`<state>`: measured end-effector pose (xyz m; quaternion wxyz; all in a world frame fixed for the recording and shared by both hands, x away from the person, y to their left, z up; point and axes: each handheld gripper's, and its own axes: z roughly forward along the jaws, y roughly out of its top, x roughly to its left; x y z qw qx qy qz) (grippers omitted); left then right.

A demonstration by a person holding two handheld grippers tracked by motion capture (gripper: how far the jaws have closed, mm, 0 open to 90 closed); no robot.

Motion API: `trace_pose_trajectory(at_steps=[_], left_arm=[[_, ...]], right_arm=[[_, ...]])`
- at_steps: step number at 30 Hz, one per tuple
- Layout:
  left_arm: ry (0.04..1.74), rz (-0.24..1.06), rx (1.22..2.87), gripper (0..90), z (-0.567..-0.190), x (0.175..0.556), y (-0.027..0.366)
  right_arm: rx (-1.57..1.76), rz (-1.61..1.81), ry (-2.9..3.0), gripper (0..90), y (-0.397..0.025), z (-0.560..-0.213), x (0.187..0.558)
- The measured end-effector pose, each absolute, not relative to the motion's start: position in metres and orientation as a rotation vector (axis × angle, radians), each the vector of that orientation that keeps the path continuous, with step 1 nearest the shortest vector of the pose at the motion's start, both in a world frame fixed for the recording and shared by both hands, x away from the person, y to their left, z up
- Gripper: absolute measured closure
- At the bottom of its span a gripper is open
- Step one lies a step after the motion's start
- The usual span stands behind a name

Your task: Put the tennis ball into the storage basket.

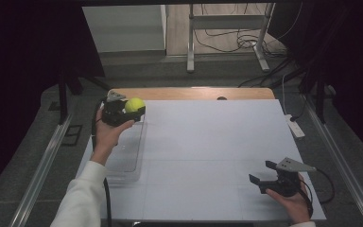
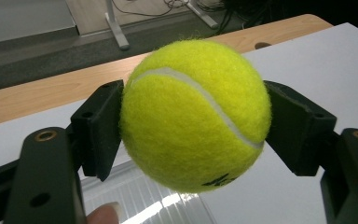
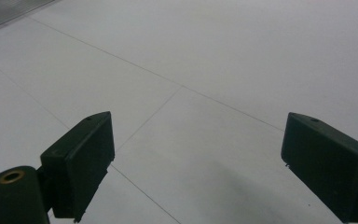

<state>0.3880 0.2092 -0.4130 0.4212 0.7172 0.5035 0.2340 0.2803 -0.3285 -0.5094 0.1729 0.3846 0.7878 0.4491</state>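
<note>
Tennis ball (image 2: 193, 114) sits clamped between the jaws of the left gripper (image 1: 133, 109), a black pad pressed against each side, held up in the air above the far end of a clear plastic container (image 1: 125, 158) (nothing can be made out inside it) at the left side of the white table (image 1: 208, 142). Well apart, at the near right corner, the right gripper (image 1: 263, 174) has its jaws spread wide, holding nothing, over bare tabletop.

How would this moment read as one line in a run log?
left hand-held gripper: shut on tennis ball | over clear tray | right hand-held gripper: open, holding nothing
</note>
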Motion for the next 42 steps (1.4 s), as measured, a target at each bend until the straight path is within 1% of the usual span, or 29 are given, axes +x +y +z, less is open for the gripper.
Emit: trace_pose_trajectory(at_steps=[14, 42], left_arm=[[1.341, 0.609, 1.791, 26.5, -0.42, 0.393, 0.232], [1.442, 0.64, 1.791, 26.5, -0.421, 0.405, 0.258]], right_arm=[[1.093, 1.265, 2.239, 9.6, -0.328, -0.51, 0.28], [1.1, 1.271, 2.239, 9.7, -0.329, -0.51, 0.281]])
